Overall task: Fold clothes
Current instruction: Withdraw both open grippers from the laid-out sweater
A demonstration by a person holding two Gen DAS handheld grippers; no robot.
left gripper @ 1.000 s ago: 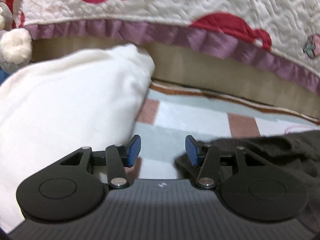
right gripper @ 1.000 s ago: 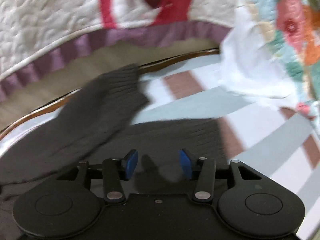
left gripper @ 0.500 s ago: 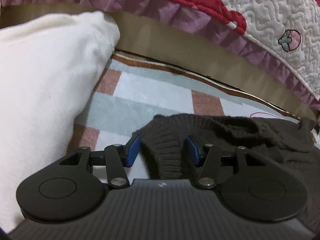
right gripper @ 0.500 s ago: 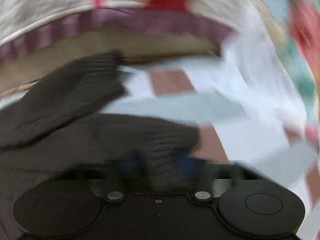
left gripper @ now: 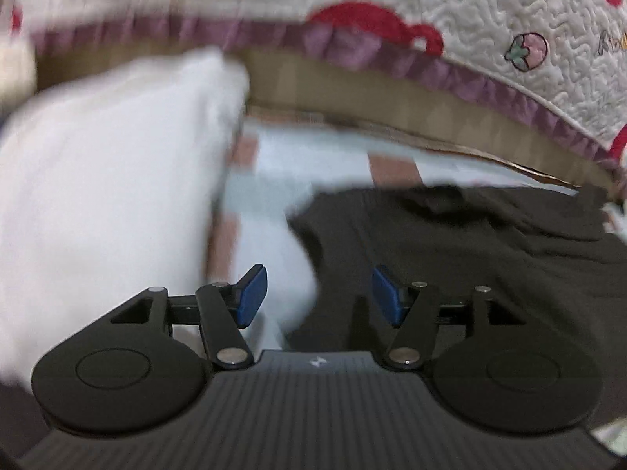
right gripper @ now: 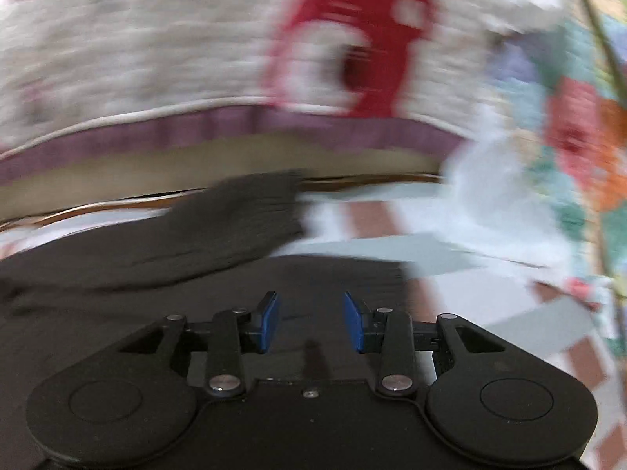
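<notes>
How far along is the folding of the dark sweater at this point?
Early. The dark sweater lies spread on the checked sheet, one sleeve stretched out to the side, with no fold visible. Nothing is in hand: the left gripper and right gripper are both open above the fabric. Sleeves and body look left to fold. Both views are blurred.

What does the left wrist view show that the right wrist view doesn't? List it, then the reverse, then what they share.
Only the left wrist view: a big white pillow on the left, and the open left gripper over the sweater's edge.

Only the right wrist view: a floral patchwork quilt on the right, a ribbed sweater sleeve, and the open right gripper.

Both: the dark brown sweater spread on the checked sheet, with the cream quilt with red shapes and its purple frill behind. Both views are motion-blurred.
</notes>
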